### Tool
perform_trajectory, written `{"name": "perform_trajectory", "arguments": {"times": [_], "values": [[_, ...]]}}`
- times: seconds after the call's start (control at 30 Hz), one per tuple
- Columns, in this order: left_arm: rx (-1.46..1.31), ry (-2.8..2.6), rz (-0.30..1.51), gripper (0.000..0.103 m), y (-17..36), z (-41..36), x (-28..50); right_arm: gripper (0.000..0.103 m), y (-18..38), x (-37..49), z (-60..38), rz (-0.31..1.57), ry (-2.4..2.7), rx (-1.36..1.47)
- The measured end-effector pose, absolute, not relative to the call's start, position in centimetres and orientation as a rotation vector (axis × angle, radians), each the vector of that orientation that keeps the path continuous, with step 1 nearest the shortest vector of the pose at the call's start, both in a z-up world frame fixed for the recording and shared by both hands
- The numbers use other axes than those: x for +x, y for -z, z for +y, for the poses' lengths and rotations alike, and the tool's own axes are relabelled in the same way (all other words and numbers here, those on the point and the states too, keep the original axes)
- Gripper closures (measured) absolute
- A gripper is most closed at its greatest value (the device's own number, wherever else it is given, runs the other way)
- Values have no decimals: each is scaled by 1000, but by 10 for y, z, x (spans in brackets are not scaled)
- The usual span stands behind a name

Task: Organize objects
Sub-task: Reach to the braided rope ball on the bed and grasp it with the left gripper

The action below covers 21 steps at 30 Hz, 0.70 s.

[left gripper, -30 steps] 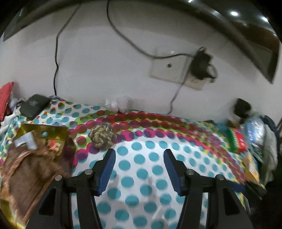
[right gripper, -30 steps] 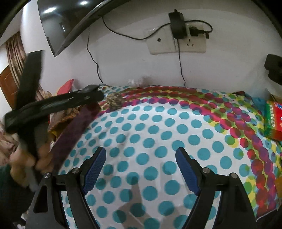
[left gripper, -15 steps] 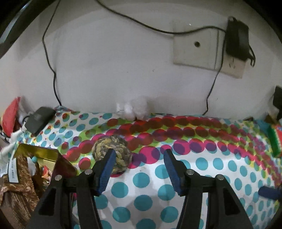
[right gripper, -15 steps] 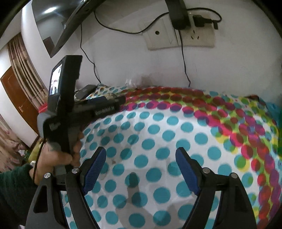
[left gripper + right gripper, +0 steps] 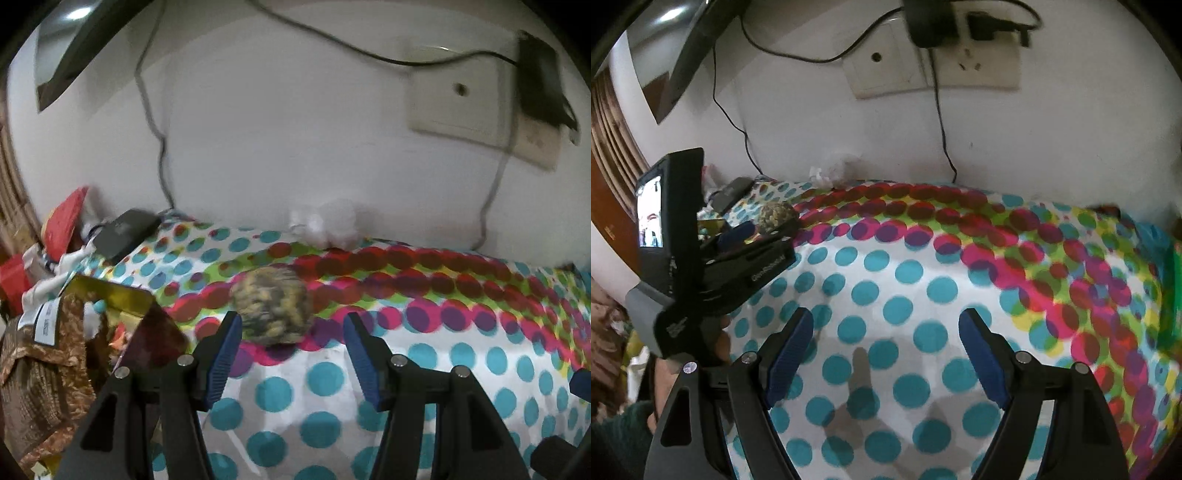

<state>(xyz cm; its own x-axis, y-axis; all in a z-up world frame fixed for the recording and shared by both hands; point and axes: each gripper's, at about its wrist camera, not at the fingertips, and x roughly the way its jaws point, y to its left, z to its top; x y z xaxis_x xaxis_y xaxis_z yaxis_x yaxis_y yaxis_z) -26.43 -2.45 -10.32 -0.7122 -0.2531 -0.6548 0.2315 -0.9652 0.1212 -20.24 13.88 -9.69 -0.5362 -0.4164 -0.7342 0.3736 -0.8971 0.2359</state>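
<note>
Approach step: braided rope ball (image 5: 272, 305) on dotted cloth (image 5: 325, 391) near the wall, just ahead of left gripper (image 5: 291, 332), jaws wide and empty; right gripper (image 5: 886, 332) likewise, idle; next, advance to straddle, then close.

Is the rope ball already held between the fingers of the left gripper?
No, the rope ball lies on the dotted cloth just ahead of the left gripper, whose fingers stand open and clear of it.
</note>
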Motion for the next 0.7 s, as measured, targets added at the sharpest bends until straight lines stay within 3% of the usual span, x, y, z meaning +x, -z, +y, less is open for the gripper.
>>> {"name": "perform_trajectory", "arguments": {"times": [0.1,0.23,0.37,0.47,0.7], "values": [[1010,2694,-90,44,102,-25,-265,24,93,-213,123,-28,2425,1152],[1076,2699,-2,44,104,-36,-272,24,90,-229,103,36,2429,1145],[1094,2676,108,44,105,-54,-275,24,93,-249,95,-22,2449,1181],[1121,2709,191,37,111,-63,-281,24,97,-262,91,-65,2455,1215],[1261,2691,192,36,126,-63,-295,24,106,-287,78,-80,2488,1242]]}}
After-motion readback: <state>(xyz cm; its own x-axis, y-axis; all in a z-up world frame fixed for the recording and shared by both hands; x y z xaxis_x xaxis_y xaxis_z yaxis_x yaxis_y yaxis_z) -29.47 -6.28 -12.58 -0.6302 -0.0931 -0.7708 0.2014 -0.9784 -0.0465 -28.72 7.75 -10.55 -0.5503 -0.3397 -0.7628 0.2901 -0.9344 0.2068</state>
